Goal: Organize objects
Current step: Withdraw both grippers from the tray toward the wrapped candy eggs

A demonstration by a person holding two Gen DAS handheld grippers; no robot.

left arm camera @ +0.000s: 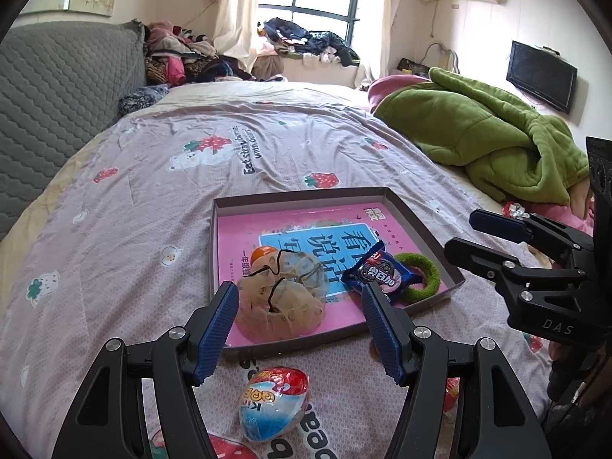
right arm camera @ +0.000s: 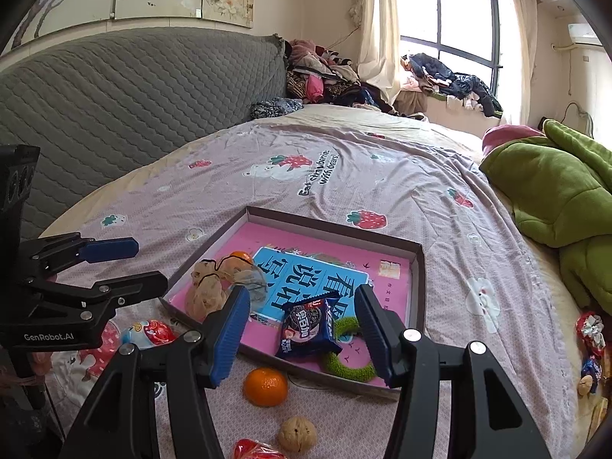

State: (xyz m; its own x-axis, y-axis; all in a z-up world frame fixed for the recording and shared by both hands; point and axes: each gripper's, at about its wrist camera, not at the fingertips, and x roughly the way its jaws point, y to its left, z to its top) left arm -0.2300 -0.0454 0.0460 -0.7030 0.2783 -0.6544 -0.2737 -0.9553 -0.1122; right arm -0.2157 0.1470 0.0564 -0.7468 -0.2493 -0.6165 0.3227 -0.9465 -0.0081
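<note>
A shallow cardboard box tray lies on the bed, lined with a pink book. Inside it rest a beige mesh pouch, an orange behind the pouch, a blue Oreo packet and a green fuzzy ring. My left gripper hovers open over the tray's near edge, holding nothing. A wrapped chocolate egg sits on the quilt below it. My right gripper is open and empty above the packet.
On the quilt in front of the tray lie a second orange, a walnut and a red wrapper. More snacks are scattered at the right. A green blanket is heaped on the right; a grey headboard bounds the left.
</note>
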